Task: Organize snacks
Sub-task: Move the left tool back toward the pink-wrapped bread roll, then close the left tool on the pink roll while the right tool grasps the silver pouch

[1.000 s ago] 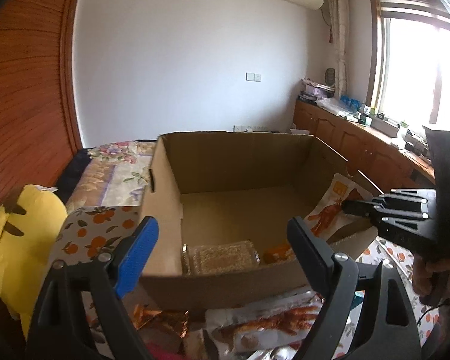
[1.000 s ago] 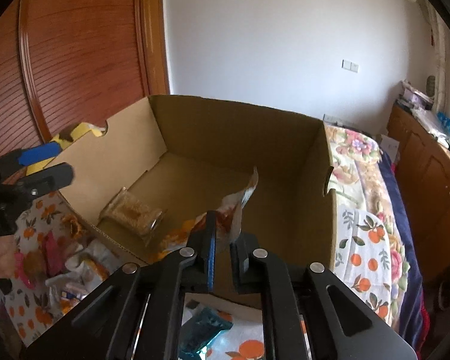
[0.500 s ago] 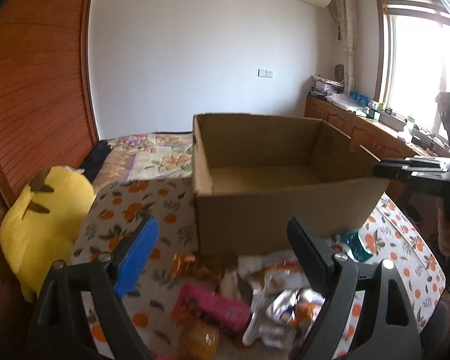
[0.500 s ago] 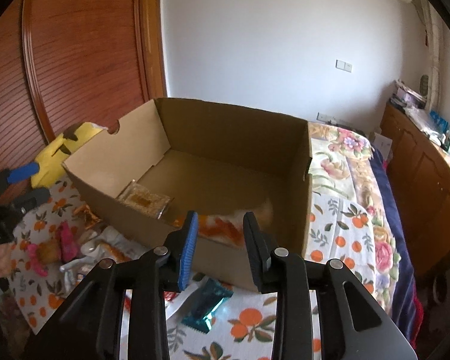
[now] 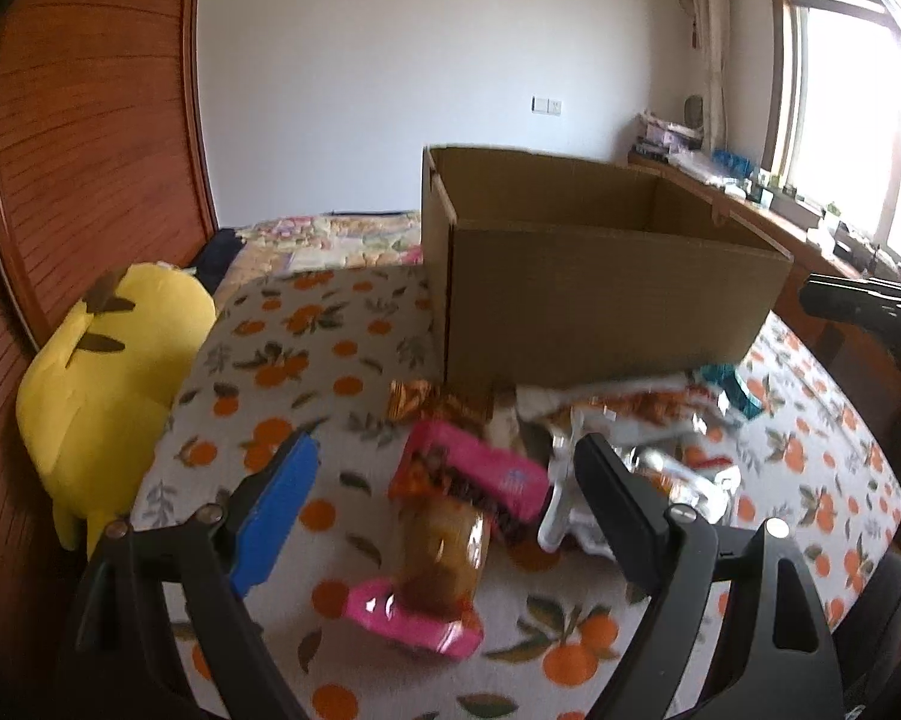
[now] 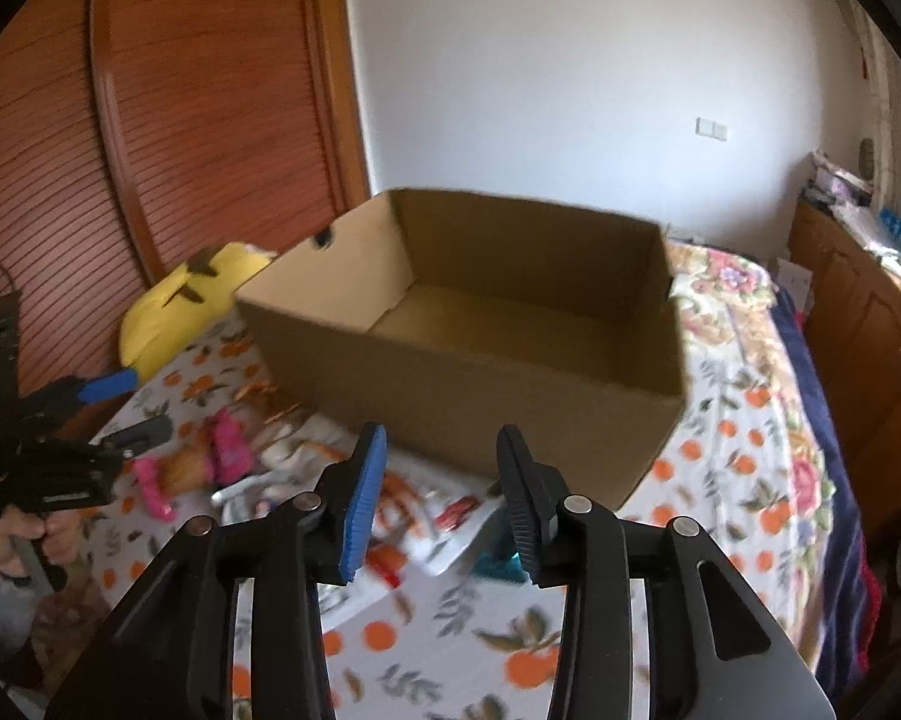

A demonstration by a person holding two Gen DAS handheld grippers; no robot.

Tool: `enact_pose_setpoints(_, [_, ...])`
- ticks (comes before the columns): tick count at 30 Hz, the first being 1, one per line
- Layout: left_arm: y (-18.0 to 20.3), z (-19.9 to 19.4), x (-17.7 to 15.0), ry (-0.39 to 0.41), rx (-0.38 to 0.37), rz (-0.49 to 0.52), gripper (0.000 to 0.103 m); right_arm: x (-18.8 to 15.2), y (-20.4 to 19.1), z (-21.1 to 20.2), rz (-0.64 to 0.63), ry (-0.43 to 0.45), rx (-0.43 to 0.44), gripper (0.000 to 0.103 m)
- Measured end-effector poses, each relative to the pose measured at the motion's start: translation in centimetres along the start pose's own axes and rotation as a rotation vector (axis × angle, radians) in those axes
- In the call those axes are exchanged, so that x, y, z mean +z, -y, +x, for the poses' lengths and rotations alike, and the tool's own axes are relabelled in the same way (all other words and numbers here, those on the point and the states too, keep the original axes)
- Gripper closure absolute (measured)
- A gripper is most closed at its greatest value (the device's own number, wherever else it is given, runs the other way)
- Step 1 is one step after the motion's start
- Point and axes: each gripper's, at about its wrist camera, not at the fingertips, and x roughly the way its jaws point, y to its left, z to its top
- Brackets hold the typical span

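Left gripper [image 5: 444, 510] spread wide, empty, angled down over a clear-wrapped amber snack pack [image 5: 444, 546] lying on a bright pink wrapper [image 5: 411, 609]; probably lined up as the next pick. Right gripper [image 6: 441, 495] empty, jaws opening, nothing between them, poised above a teal foil packet [image 6: 498, 564]. Loose heap of crinkled snack packets [image 5: 618, 414] spread on the orange-print bedcover [image 5: 282, 360], just in front of the open brown cardboard box [image 6: 468, 384]. Box placed near the heap, likely for short transfers. Yellow plush toy [image 5: 108, 360] beyond, left edge.
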Motion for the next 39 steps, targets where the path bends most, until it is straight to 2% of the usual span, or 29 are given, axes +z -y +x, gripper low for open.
enact_pose_setpoints(11, [-0.5,1.2,-2.8,-0.072,0.003,0.011,0.015,-3.5,-4.0,4.0,0.014,-0.083,0.104,0.048])
enact_pose_setpoints(23, [-1.5,2.8,-4.0,-0.113,-0.029,-0.011,0.017,-4.7,-7.1,8.4,0.006,-0.159,0.150,0.044])
enact_pose_setpoints(32, [-1.5,3.0,-4.2,-0.110,-0.044,-0.007,0.028,-4.8,-8.2,10.6,-0.052,-0.198,0.116,0.044])
enact_pose_setpoints(39, [-1.6,3.3,-4.3,-0.116,-0.038,-0.015,0.045,-5.0,-7.6,10.8,-0.048,-0.193,0.095,0.039])
